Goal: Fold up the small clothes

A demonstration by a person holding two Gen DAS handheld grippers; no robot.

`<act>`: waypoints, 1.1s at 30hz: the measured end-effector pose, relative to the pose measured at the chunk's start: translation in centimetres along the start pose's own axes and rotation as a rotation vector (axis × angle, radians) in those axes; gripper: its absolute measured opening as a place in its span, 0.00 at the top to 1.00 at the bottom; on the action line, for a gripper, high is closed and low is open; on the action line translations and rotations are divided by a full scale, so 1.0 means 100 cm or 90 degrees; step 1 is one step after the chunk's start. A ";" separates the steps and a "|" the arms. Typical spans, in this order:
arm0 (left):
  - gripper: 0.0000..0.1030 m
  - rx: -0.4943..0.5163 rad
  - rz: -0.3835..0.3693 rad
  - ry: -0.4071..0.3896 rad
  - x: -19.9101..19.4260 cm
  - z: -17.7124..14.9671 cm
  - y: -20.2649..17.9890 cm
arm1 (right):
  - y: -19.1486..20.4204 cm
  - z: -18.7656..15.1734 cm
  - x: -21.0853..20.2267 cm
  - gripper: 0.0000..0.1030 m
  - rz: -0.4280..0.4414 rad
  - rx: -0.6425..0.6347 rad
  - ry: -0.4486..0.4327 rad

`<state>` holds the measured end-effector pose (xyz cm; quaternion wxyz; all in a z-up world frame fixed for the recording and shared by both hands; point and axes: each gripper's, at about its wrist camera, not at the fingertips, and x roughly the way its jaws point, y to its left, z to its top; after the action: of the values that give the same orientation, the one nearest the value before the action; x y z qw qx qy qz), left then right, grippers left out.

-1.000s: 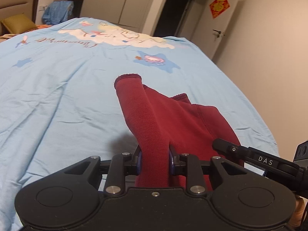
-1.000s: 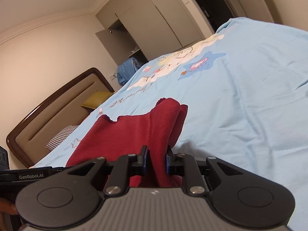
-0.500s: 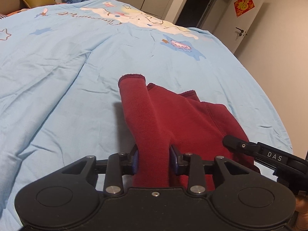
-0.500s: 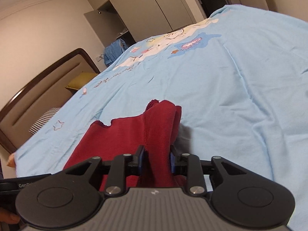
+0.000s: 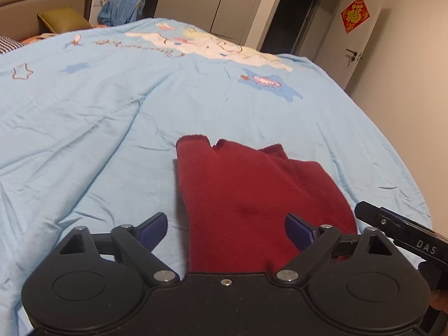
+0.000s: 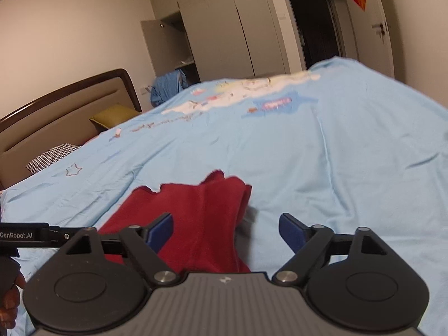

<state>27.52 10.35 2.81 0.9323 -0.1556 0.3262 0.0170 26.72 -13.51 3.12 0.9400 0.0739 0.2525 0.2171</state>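
Both grippers, left gripper [image 5: 226, 231] and right gripper [image 6: 225, 231], now stand open.
Released a moment ago, the red garment [image 5: 252, 196] lies folded on the blue bedcover [image 5: 98, 128].

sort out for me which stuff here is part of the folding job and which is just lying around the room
Part of the job:
- red garment, lying on the blue bedspread
- left gripper, open
- right gripper, open

Just lying about:
- yellow-green pillow
- blue clothes heap
- checked pillow
- red door decoration
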 end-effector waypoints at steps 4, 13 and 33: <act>0.02 0.016 0.006 -0.047 -0.035 -0.005 -0.007 | 0.009 0.003 -0.034 0.06 -0.002 -0.016 -0.041; 0.01 0.035 -0.006 -0.109 -0.111 -0.035 -0.019 | 0.027 -0.010 -0.113 0.00 -0.004 -0.039 -0.112; 0.01 0.107 0.044 -0.165 -0.187 -0.142 -0.018 | 0.045 -0.099 -0.209 0.00 -0.044 -0.092 -0.113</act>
<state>4.50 5.68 4.34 0.9751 -0.0623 0.2088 0.0419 3.73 -18.47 4.95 0.9686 0.0164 0.1540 0.1946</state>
